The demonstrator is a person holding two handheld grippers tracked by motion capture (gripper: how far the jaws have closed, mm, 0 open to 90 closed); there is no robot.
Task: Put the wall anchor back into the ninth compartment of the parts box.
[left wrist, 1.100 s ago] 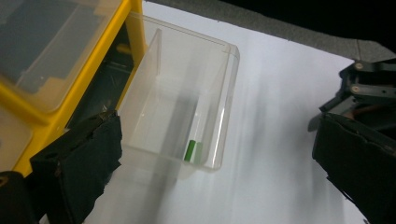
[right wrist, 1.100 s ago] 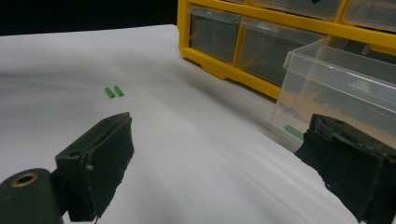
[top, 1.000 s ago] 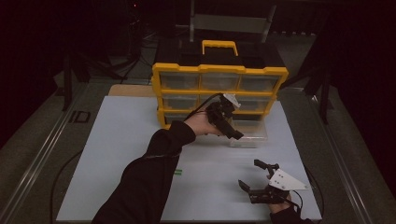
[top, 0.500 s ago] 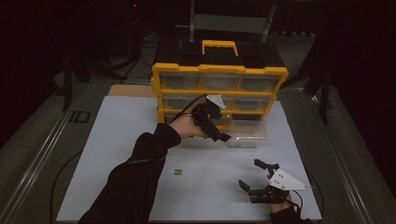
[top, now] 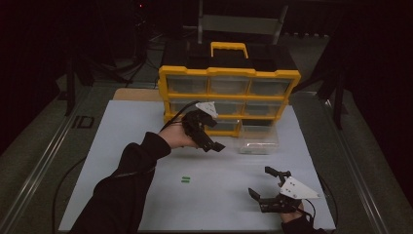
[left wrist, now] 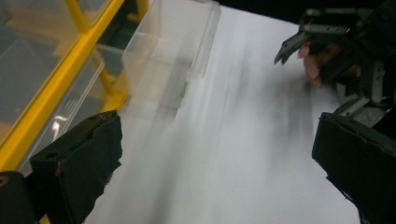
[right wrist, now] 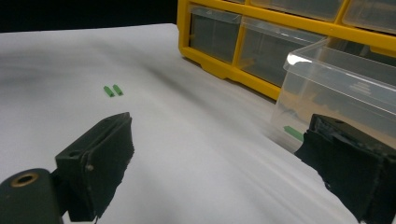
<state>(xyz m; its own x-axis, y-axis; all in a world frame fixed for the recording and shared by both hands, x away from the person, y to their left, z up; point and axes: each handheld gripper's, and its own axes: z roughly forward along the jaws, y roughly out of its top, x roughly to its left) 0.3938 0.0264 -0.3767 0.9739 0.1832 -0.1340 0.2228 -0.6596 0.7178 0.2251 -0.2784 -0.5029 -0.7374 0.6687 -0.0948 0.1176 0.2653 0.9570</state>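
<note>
The clear plastic drawer (top: 259,140) is set near the table's far edge, just before the yellow organizer (top: 229,97); light, thin-walled and slick, it is judged best pinched by its rim. Both the left gripper (top: 213,144) and right gripper (top: 265,187) are held wide open, empty

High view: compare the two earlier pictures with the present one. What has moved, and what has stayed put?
The left hand-held gripper has drawn back from the clear drawer, moving left and toward the person, jaws open and empty. Nothing was taken hold of. The right hand-held gripper, the drawer, the yellow cabinet and the two green pieces stayed where they were.
</note>
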